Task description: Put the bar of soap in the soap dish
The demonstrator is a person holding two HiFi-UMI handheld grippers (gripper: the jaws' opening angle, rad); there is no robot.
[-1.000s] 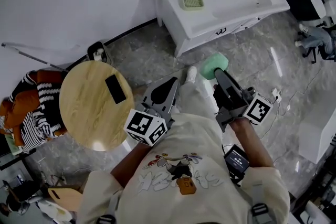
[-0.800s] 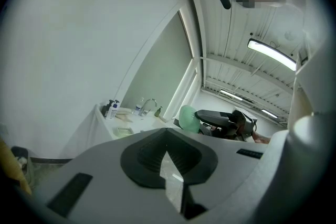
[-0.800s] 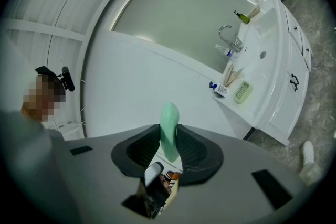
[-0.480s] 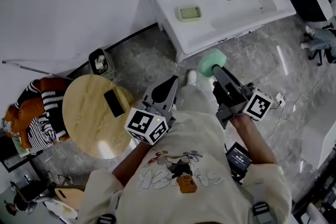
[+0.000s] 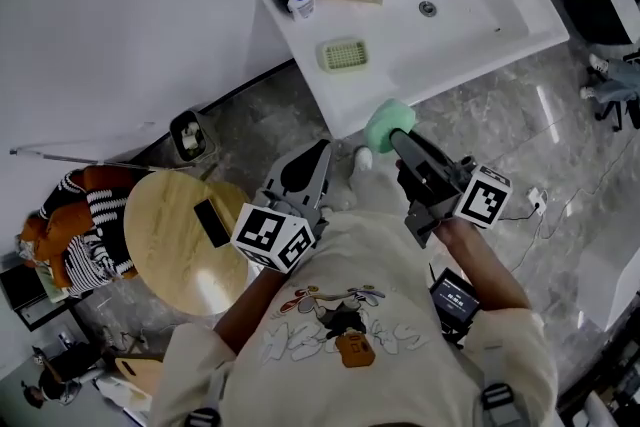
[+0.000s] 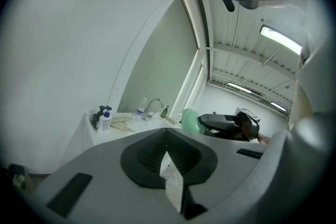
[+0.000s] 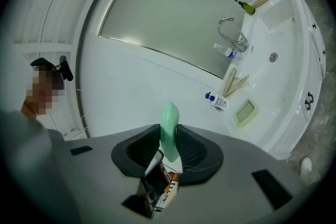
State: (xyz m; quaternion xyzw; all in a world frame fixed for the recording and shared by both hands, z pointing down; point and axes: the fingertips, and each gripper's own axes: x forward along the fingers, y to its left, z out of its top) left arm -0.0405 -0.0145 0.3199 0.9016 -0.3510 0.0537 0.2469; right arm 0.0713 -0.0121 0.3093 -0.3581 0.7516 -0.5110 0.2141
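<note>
**Inspector:** State of both tools, please.

**Operator:** My right hand-held gripper point(image 5: 398, 141) is clamped on the bar of soap point(image 5: 387, 123). My left hand-held gripper point(image 5: 312, 161) has its jaws together with nothing between them, and it hangs idle at centre frame in the head view.

**Inspector:** Where is the soap?

**Operator:** It is in the air just below the front edge of the vanity tabletop point(image 5: 400, 55). It is well apart from the soap dish point(image 5: 343, 54), which sits empty at upper centre, left of the basin point(image 5: 455, 0).

**Inspector:** Orientation?

**Operator:** In the right gripper view the bar of soap point(image 7: 169, 126) stands on edge. The jaws press its two broad faces at the near end. Its long axis runs along the jaws, and the free end points up the frame toward the wall. The soap dish point(image 7: 244, 113) lies at right of centre, with its long side angled across that line.

**Inspector:** Handling assessment?

**Operator:** I judge it light and stiff, with a smooth surface that is likely to slip. Only the near end is pinched, so I see a risk of it pivoting or sliding out. I would keep my hold on the broad faces and turn the bar flat, in line with the dish, before letting go.
</note>
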